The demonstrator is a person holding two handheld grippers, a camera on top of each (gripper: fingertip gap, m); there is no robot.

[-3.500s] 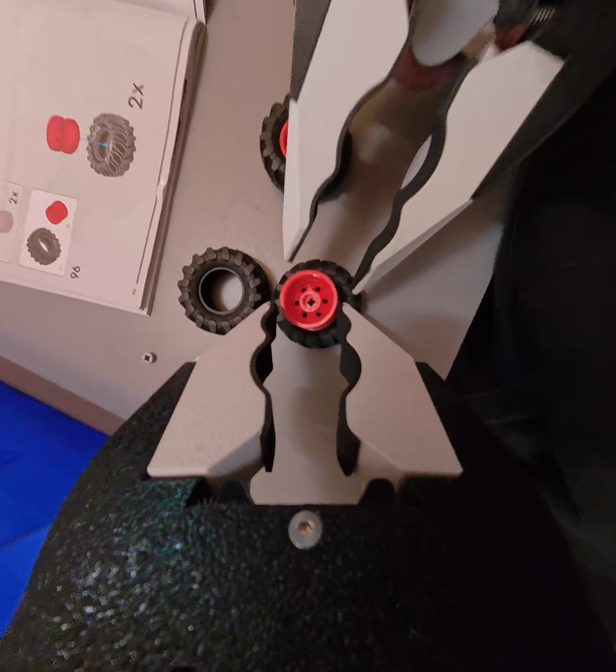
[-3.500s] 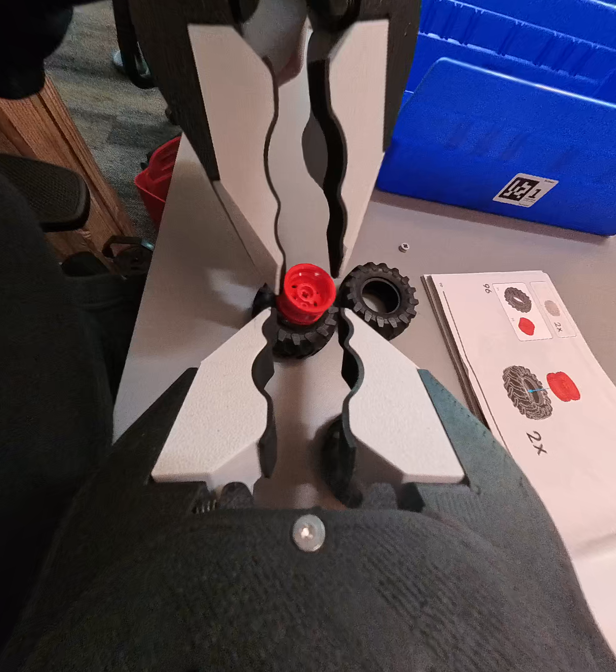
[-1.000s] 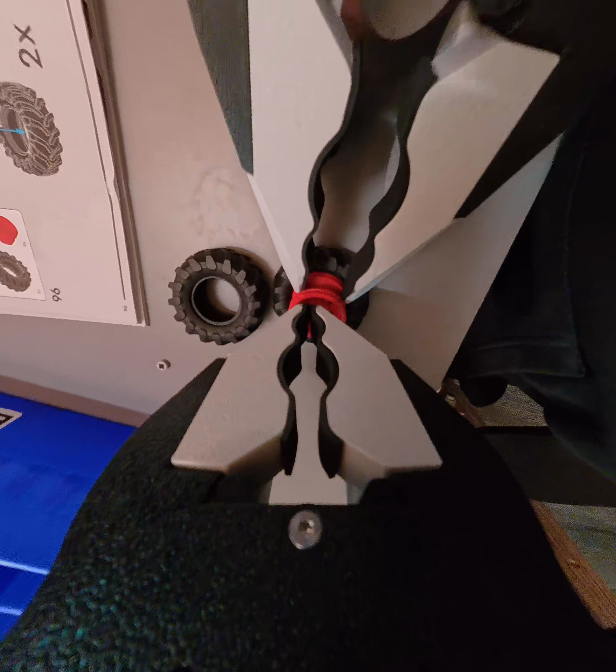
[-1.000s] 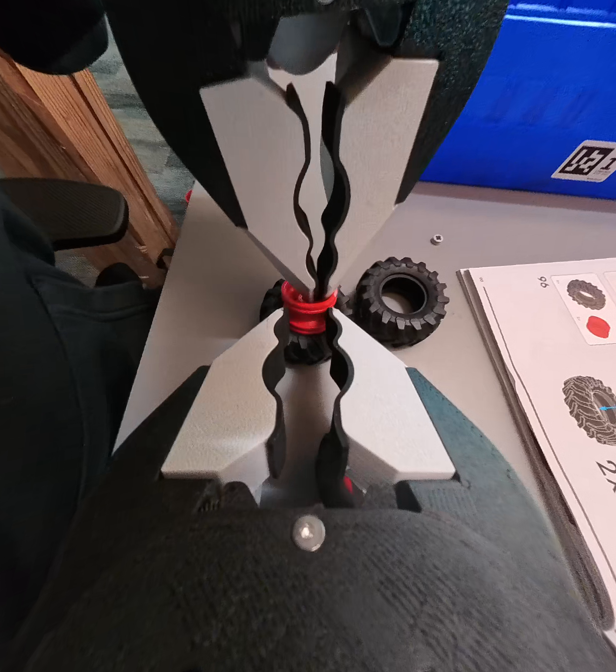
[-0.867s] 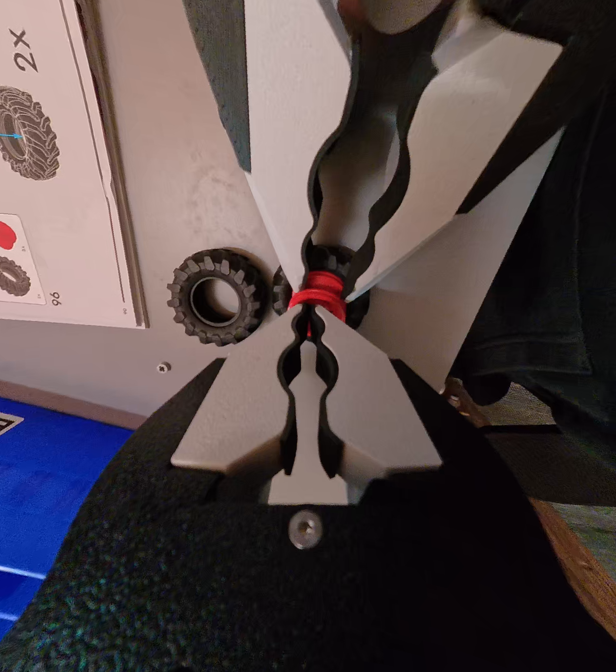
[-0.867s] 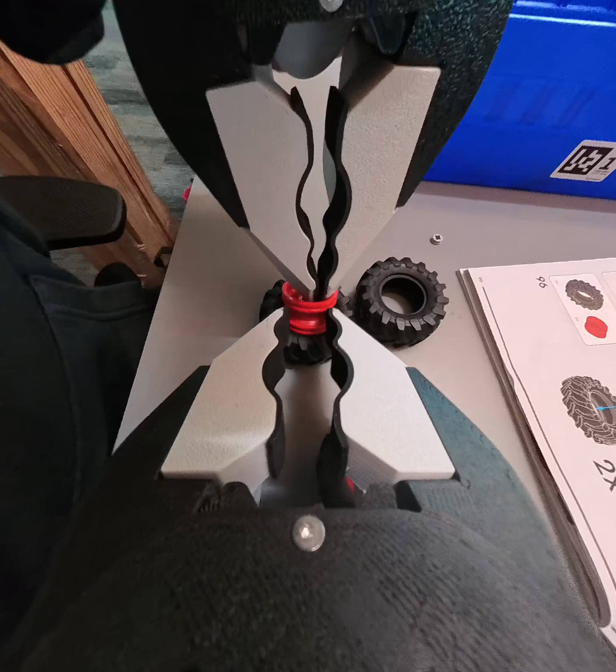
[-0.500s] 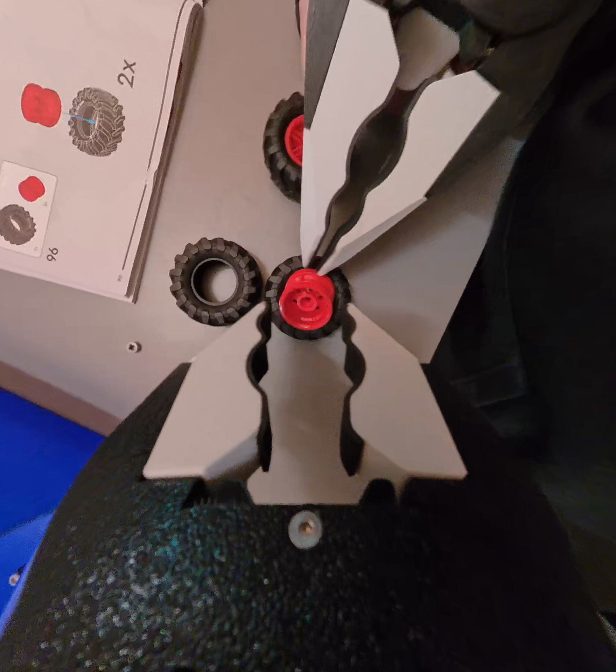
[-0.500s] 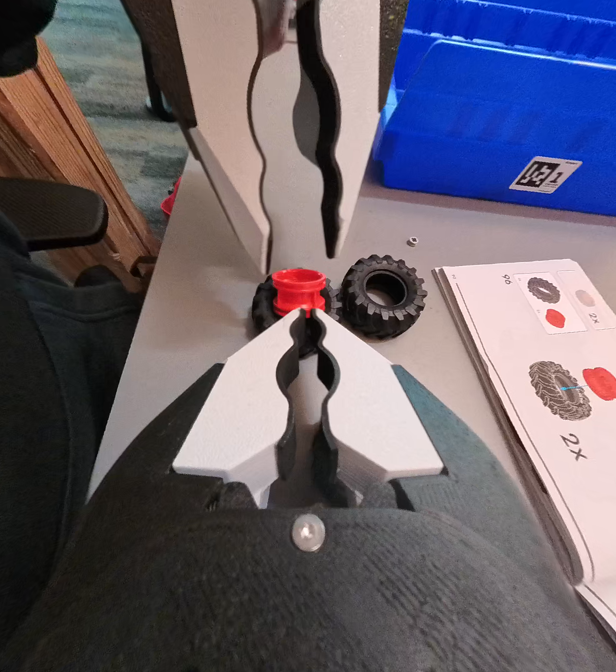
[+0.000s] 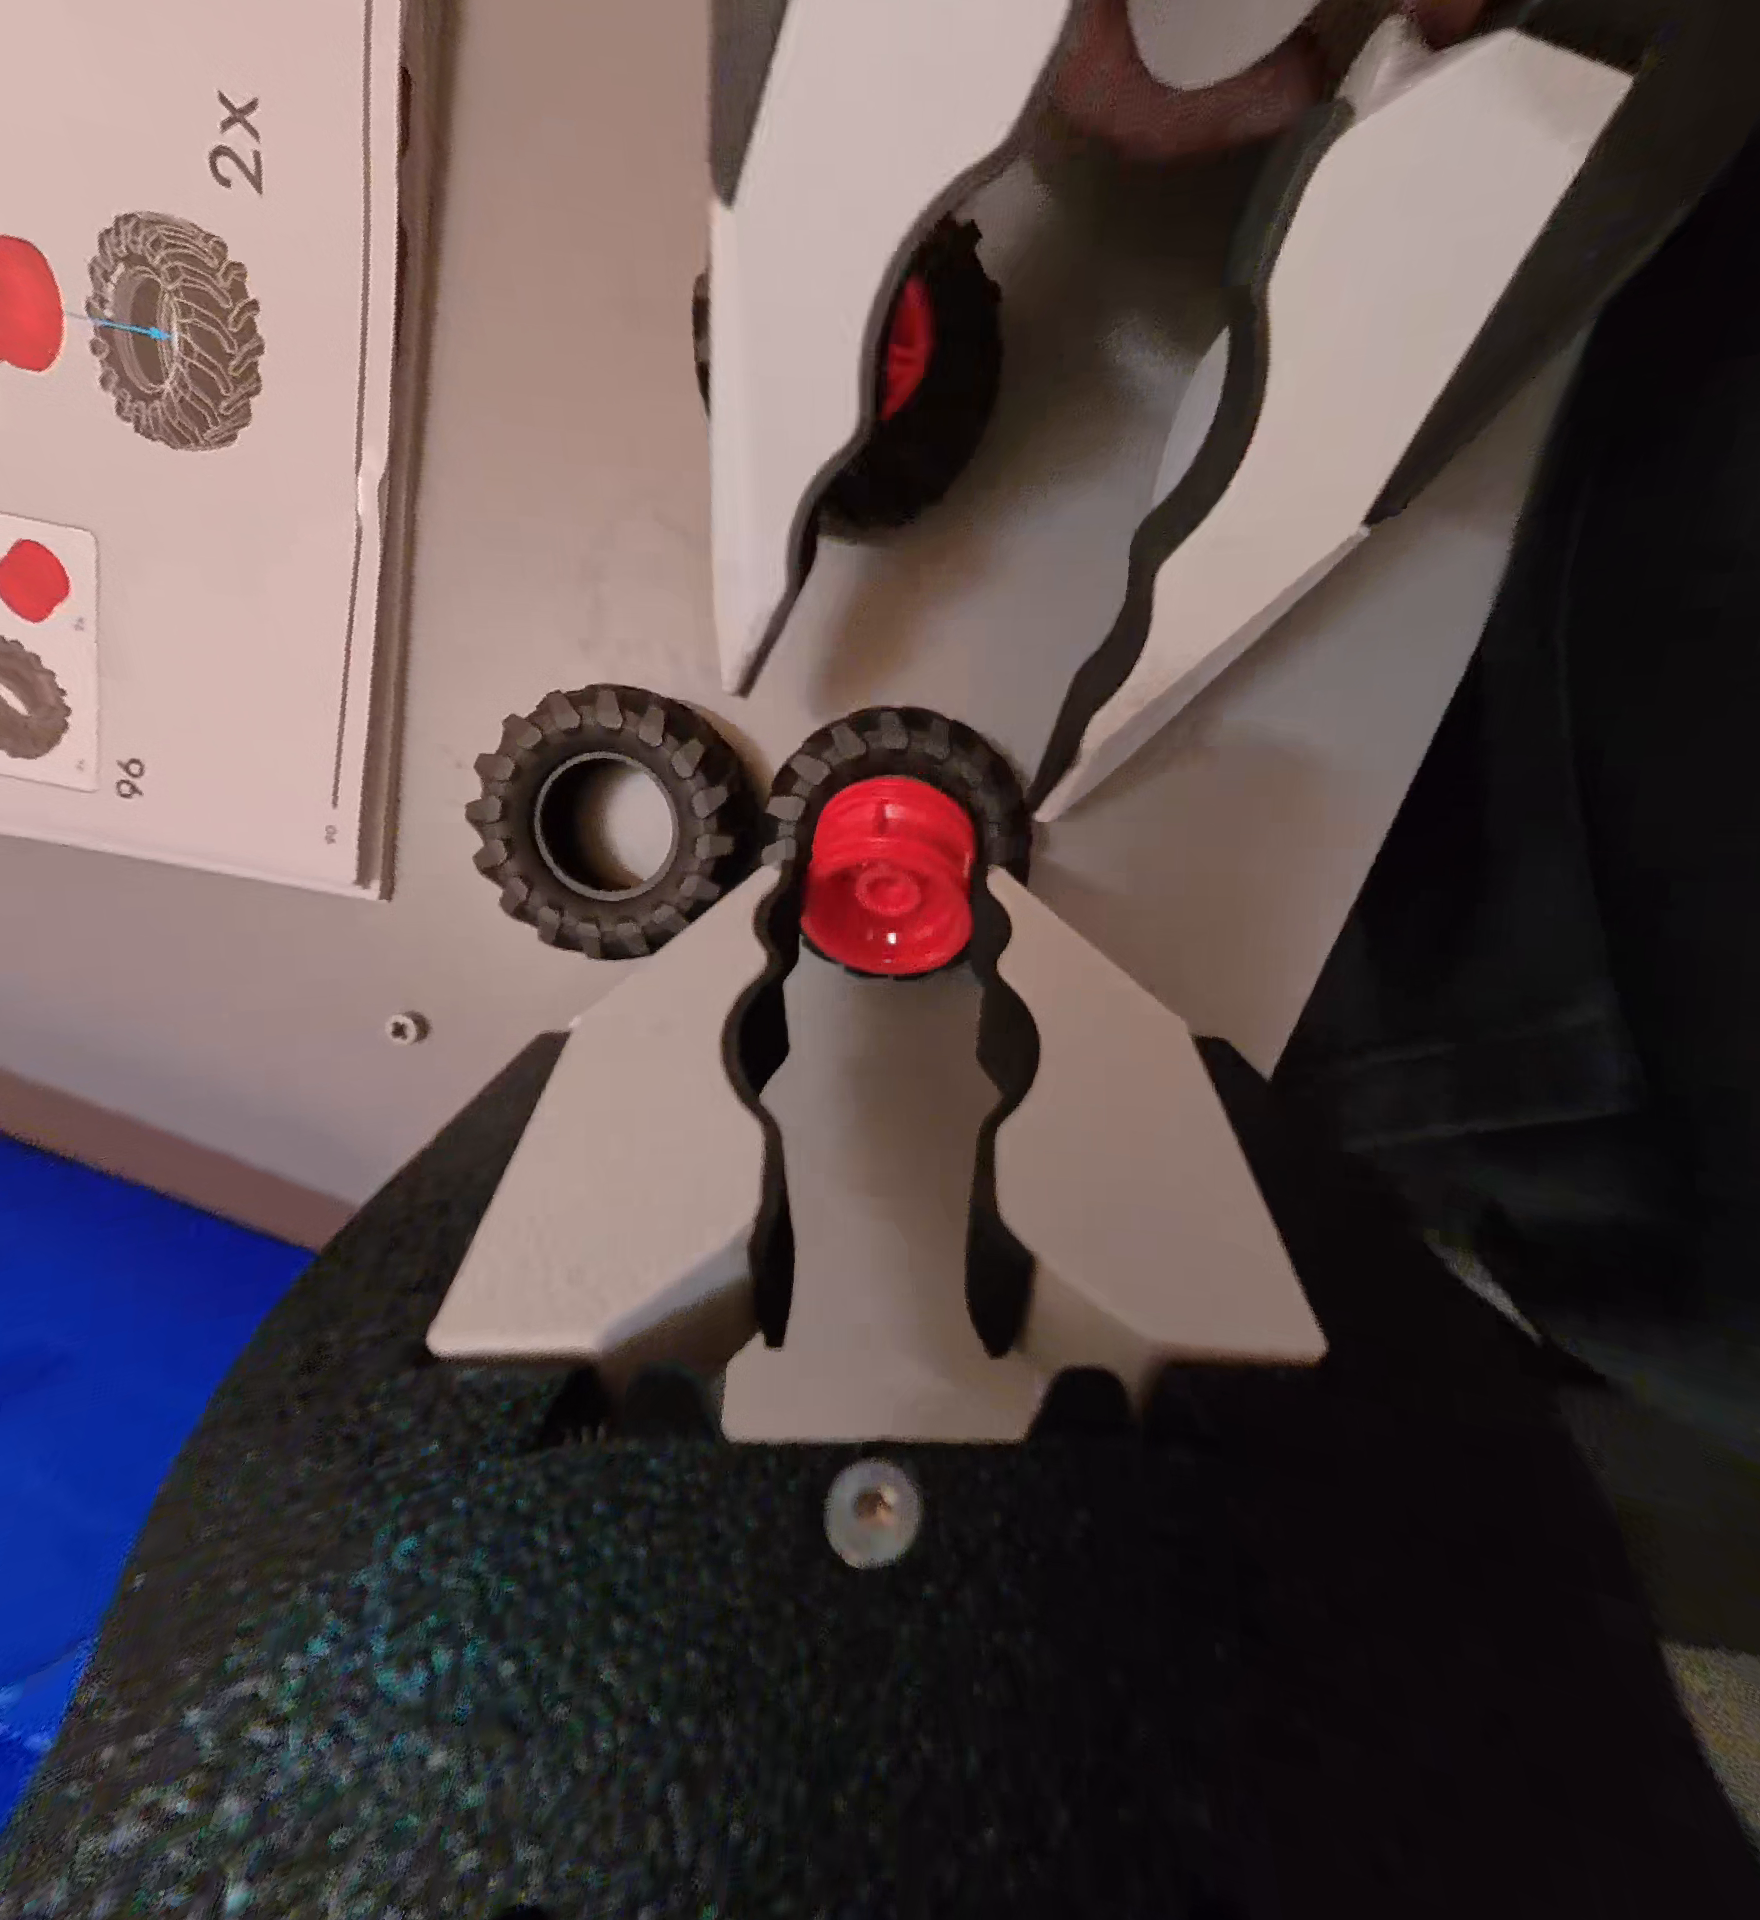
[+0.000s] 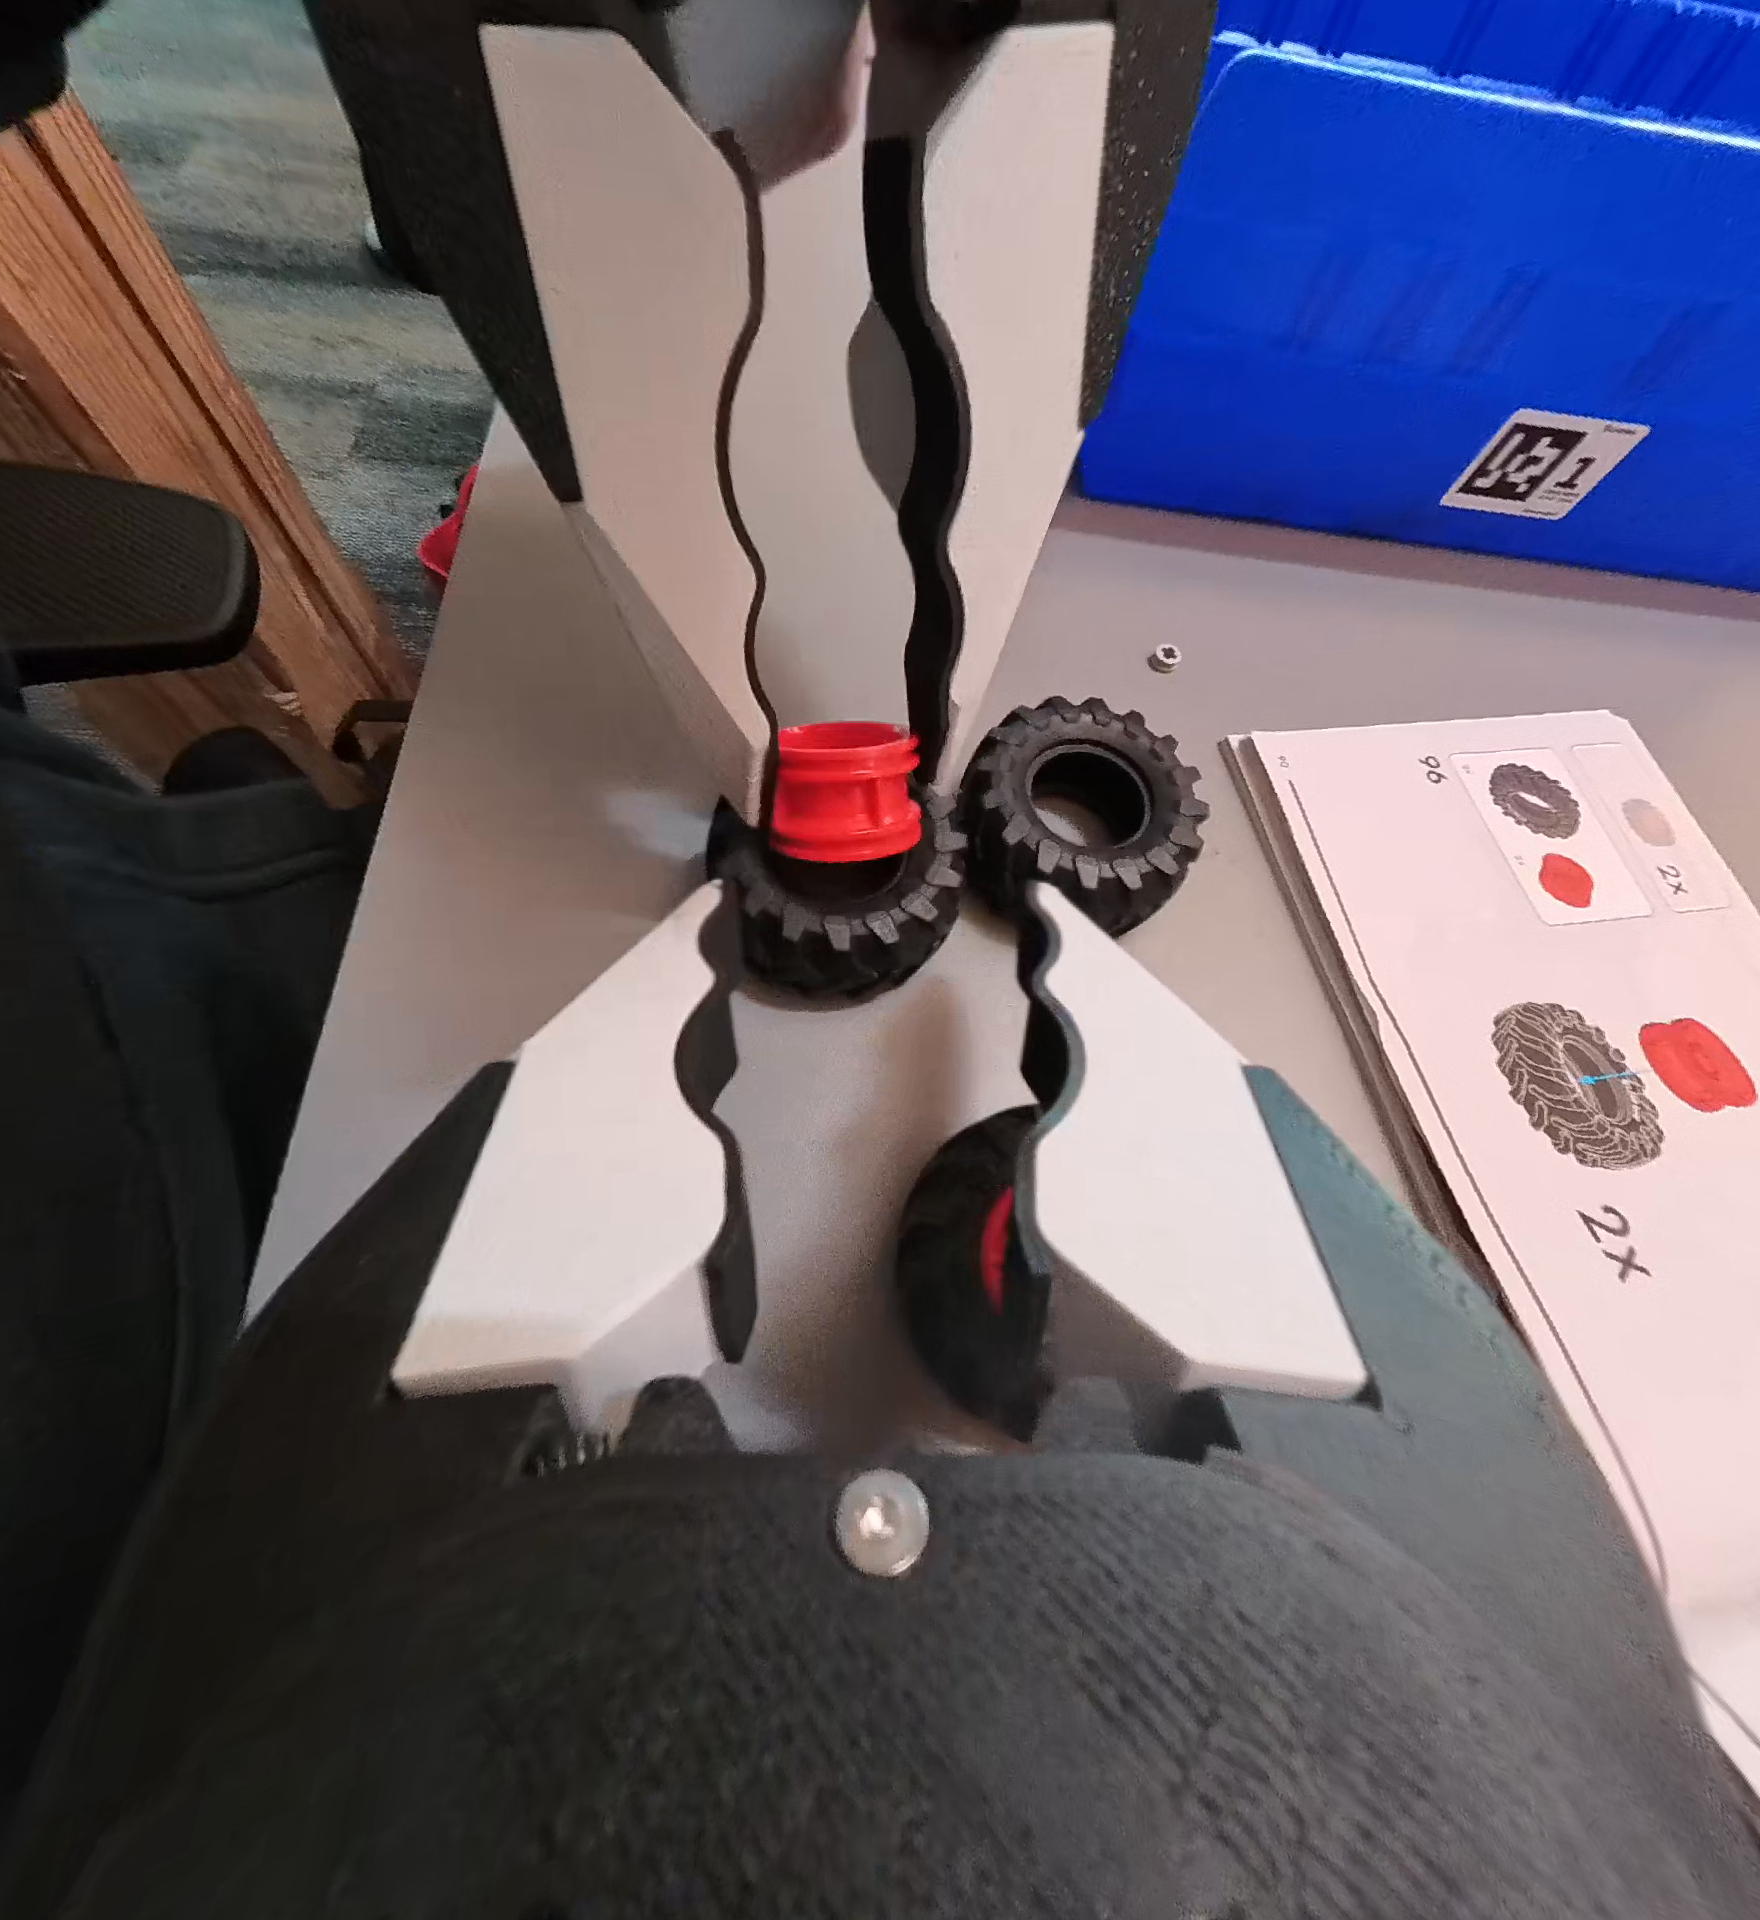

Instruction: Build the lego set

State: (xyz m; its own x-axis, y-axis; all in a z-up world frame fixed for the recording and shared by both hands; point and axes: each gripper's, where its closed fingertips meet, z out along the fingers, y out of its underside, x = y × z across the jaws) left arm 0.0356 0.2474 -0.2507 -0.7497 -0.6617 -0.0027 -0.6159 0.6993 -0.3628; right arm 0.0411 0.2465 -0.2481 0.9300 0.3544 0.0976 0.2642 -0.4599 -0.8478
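Grey table (image 10: 1375,665) carried the parts, with a wooden cabinet (image 10: 107,343) and carpet beyond its edge. Blue bin (image 10: 1478,291) stood at the far side of the table, its contents hidden from both views; a square printed tag (image 10: 1541,462) sat on its front wall. An open instruction booklet (image 10: 1541,1039) lay beside the tires.

Left gripper (image 9: 881,914) had its jaws parted, straddling the red wheel hub (image 9: 886,883), which rested partly sunk in a black tire (image 10: 840,914) lying flat on the table. Whether the pads touched the hub could not be told. Right gripper (image 10: 871,914) was open, its tips on either side of that tire.

Half a second earlier the right gripper was shut against the hub; it had since opened. The left gripper stayed open, now closer around the hub. The hub remained standing proud of the tire.

Count: three tires, namely one with the hub partly in, one empty tire (image 10: 1084,821) just beside it, and one finished wheel (image 10: 975,1247) with a red centre. One small screw (image 10: 1162,658) on the table.
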